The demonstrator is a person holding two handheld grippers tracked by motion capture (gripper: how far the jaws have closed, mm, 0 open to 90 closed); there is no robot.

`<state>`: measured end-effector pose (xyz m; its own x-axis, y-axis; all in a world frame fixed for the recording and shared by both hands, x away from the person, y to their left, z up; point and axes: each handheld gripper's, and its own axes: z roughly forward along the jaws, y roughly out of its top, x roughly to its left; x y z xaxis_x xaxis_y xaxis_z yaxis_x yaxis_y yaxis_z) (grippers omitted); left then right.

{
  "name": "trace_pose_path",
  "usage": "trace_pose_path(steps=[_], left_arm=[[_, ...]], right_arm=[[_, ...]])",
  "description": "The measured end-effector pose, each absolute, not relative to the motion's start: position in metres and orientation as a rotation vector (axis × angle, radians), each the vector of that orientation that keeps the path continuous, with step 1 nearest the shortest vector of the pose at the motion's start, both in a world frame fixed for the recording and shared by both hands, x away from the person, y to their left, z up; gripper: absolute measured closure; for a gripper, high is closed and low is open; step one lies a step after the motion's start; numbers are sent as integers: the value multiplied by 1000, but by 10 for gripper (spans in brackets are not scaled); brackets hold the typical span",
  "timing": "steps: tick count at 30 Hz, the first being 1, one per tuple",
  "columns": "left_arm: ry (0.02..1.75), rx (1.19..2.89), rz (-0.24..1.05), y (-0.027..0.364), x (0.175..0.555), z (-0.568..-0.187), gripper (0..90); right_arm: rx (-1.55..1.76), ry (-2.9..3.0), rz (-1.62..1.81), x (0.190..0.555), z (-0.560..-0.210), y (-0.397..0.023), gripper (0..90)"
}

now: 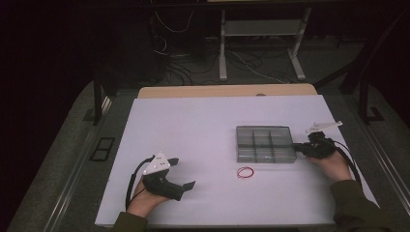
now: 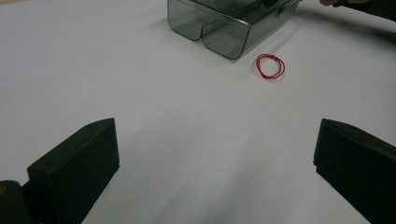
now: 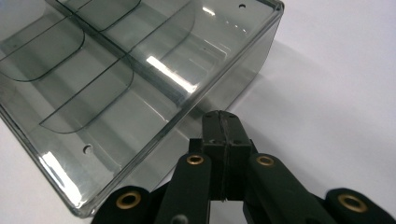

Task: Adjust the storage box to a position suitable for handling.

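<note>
A smoky clear plastic organizer box with several divided compartments sits on the white table top, right of centre. A red rubber band lies flat just in front of it. My right gripper is shut, its tips against the box's right side wall; in the right gripper view the closed jaws meet beside the box with nothing visible between them. My left gripper rests open at the front left. In the left gripper view it faces the band and the box, both well ahead.
A bare strip of wooden desk shows behind the white top. Beyond it, on the dark floor, are cables and a metal desk frame. The table's front edge runs close to both forearms.
</note>
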<state>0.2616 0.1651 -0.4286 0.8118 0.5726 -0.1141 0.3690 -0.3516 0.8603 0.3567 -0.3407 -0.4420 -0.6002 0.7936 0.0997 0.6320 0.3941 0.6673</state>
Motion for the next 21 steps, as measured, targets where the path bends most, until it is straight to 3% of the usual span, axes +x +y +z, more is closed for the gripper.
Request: trace_pose_path(steps=[21], left_arm=[[689,1982,252,165,260,-428,0]], right_arm=[[1157,2489,1068,368,-440,-281,892]])
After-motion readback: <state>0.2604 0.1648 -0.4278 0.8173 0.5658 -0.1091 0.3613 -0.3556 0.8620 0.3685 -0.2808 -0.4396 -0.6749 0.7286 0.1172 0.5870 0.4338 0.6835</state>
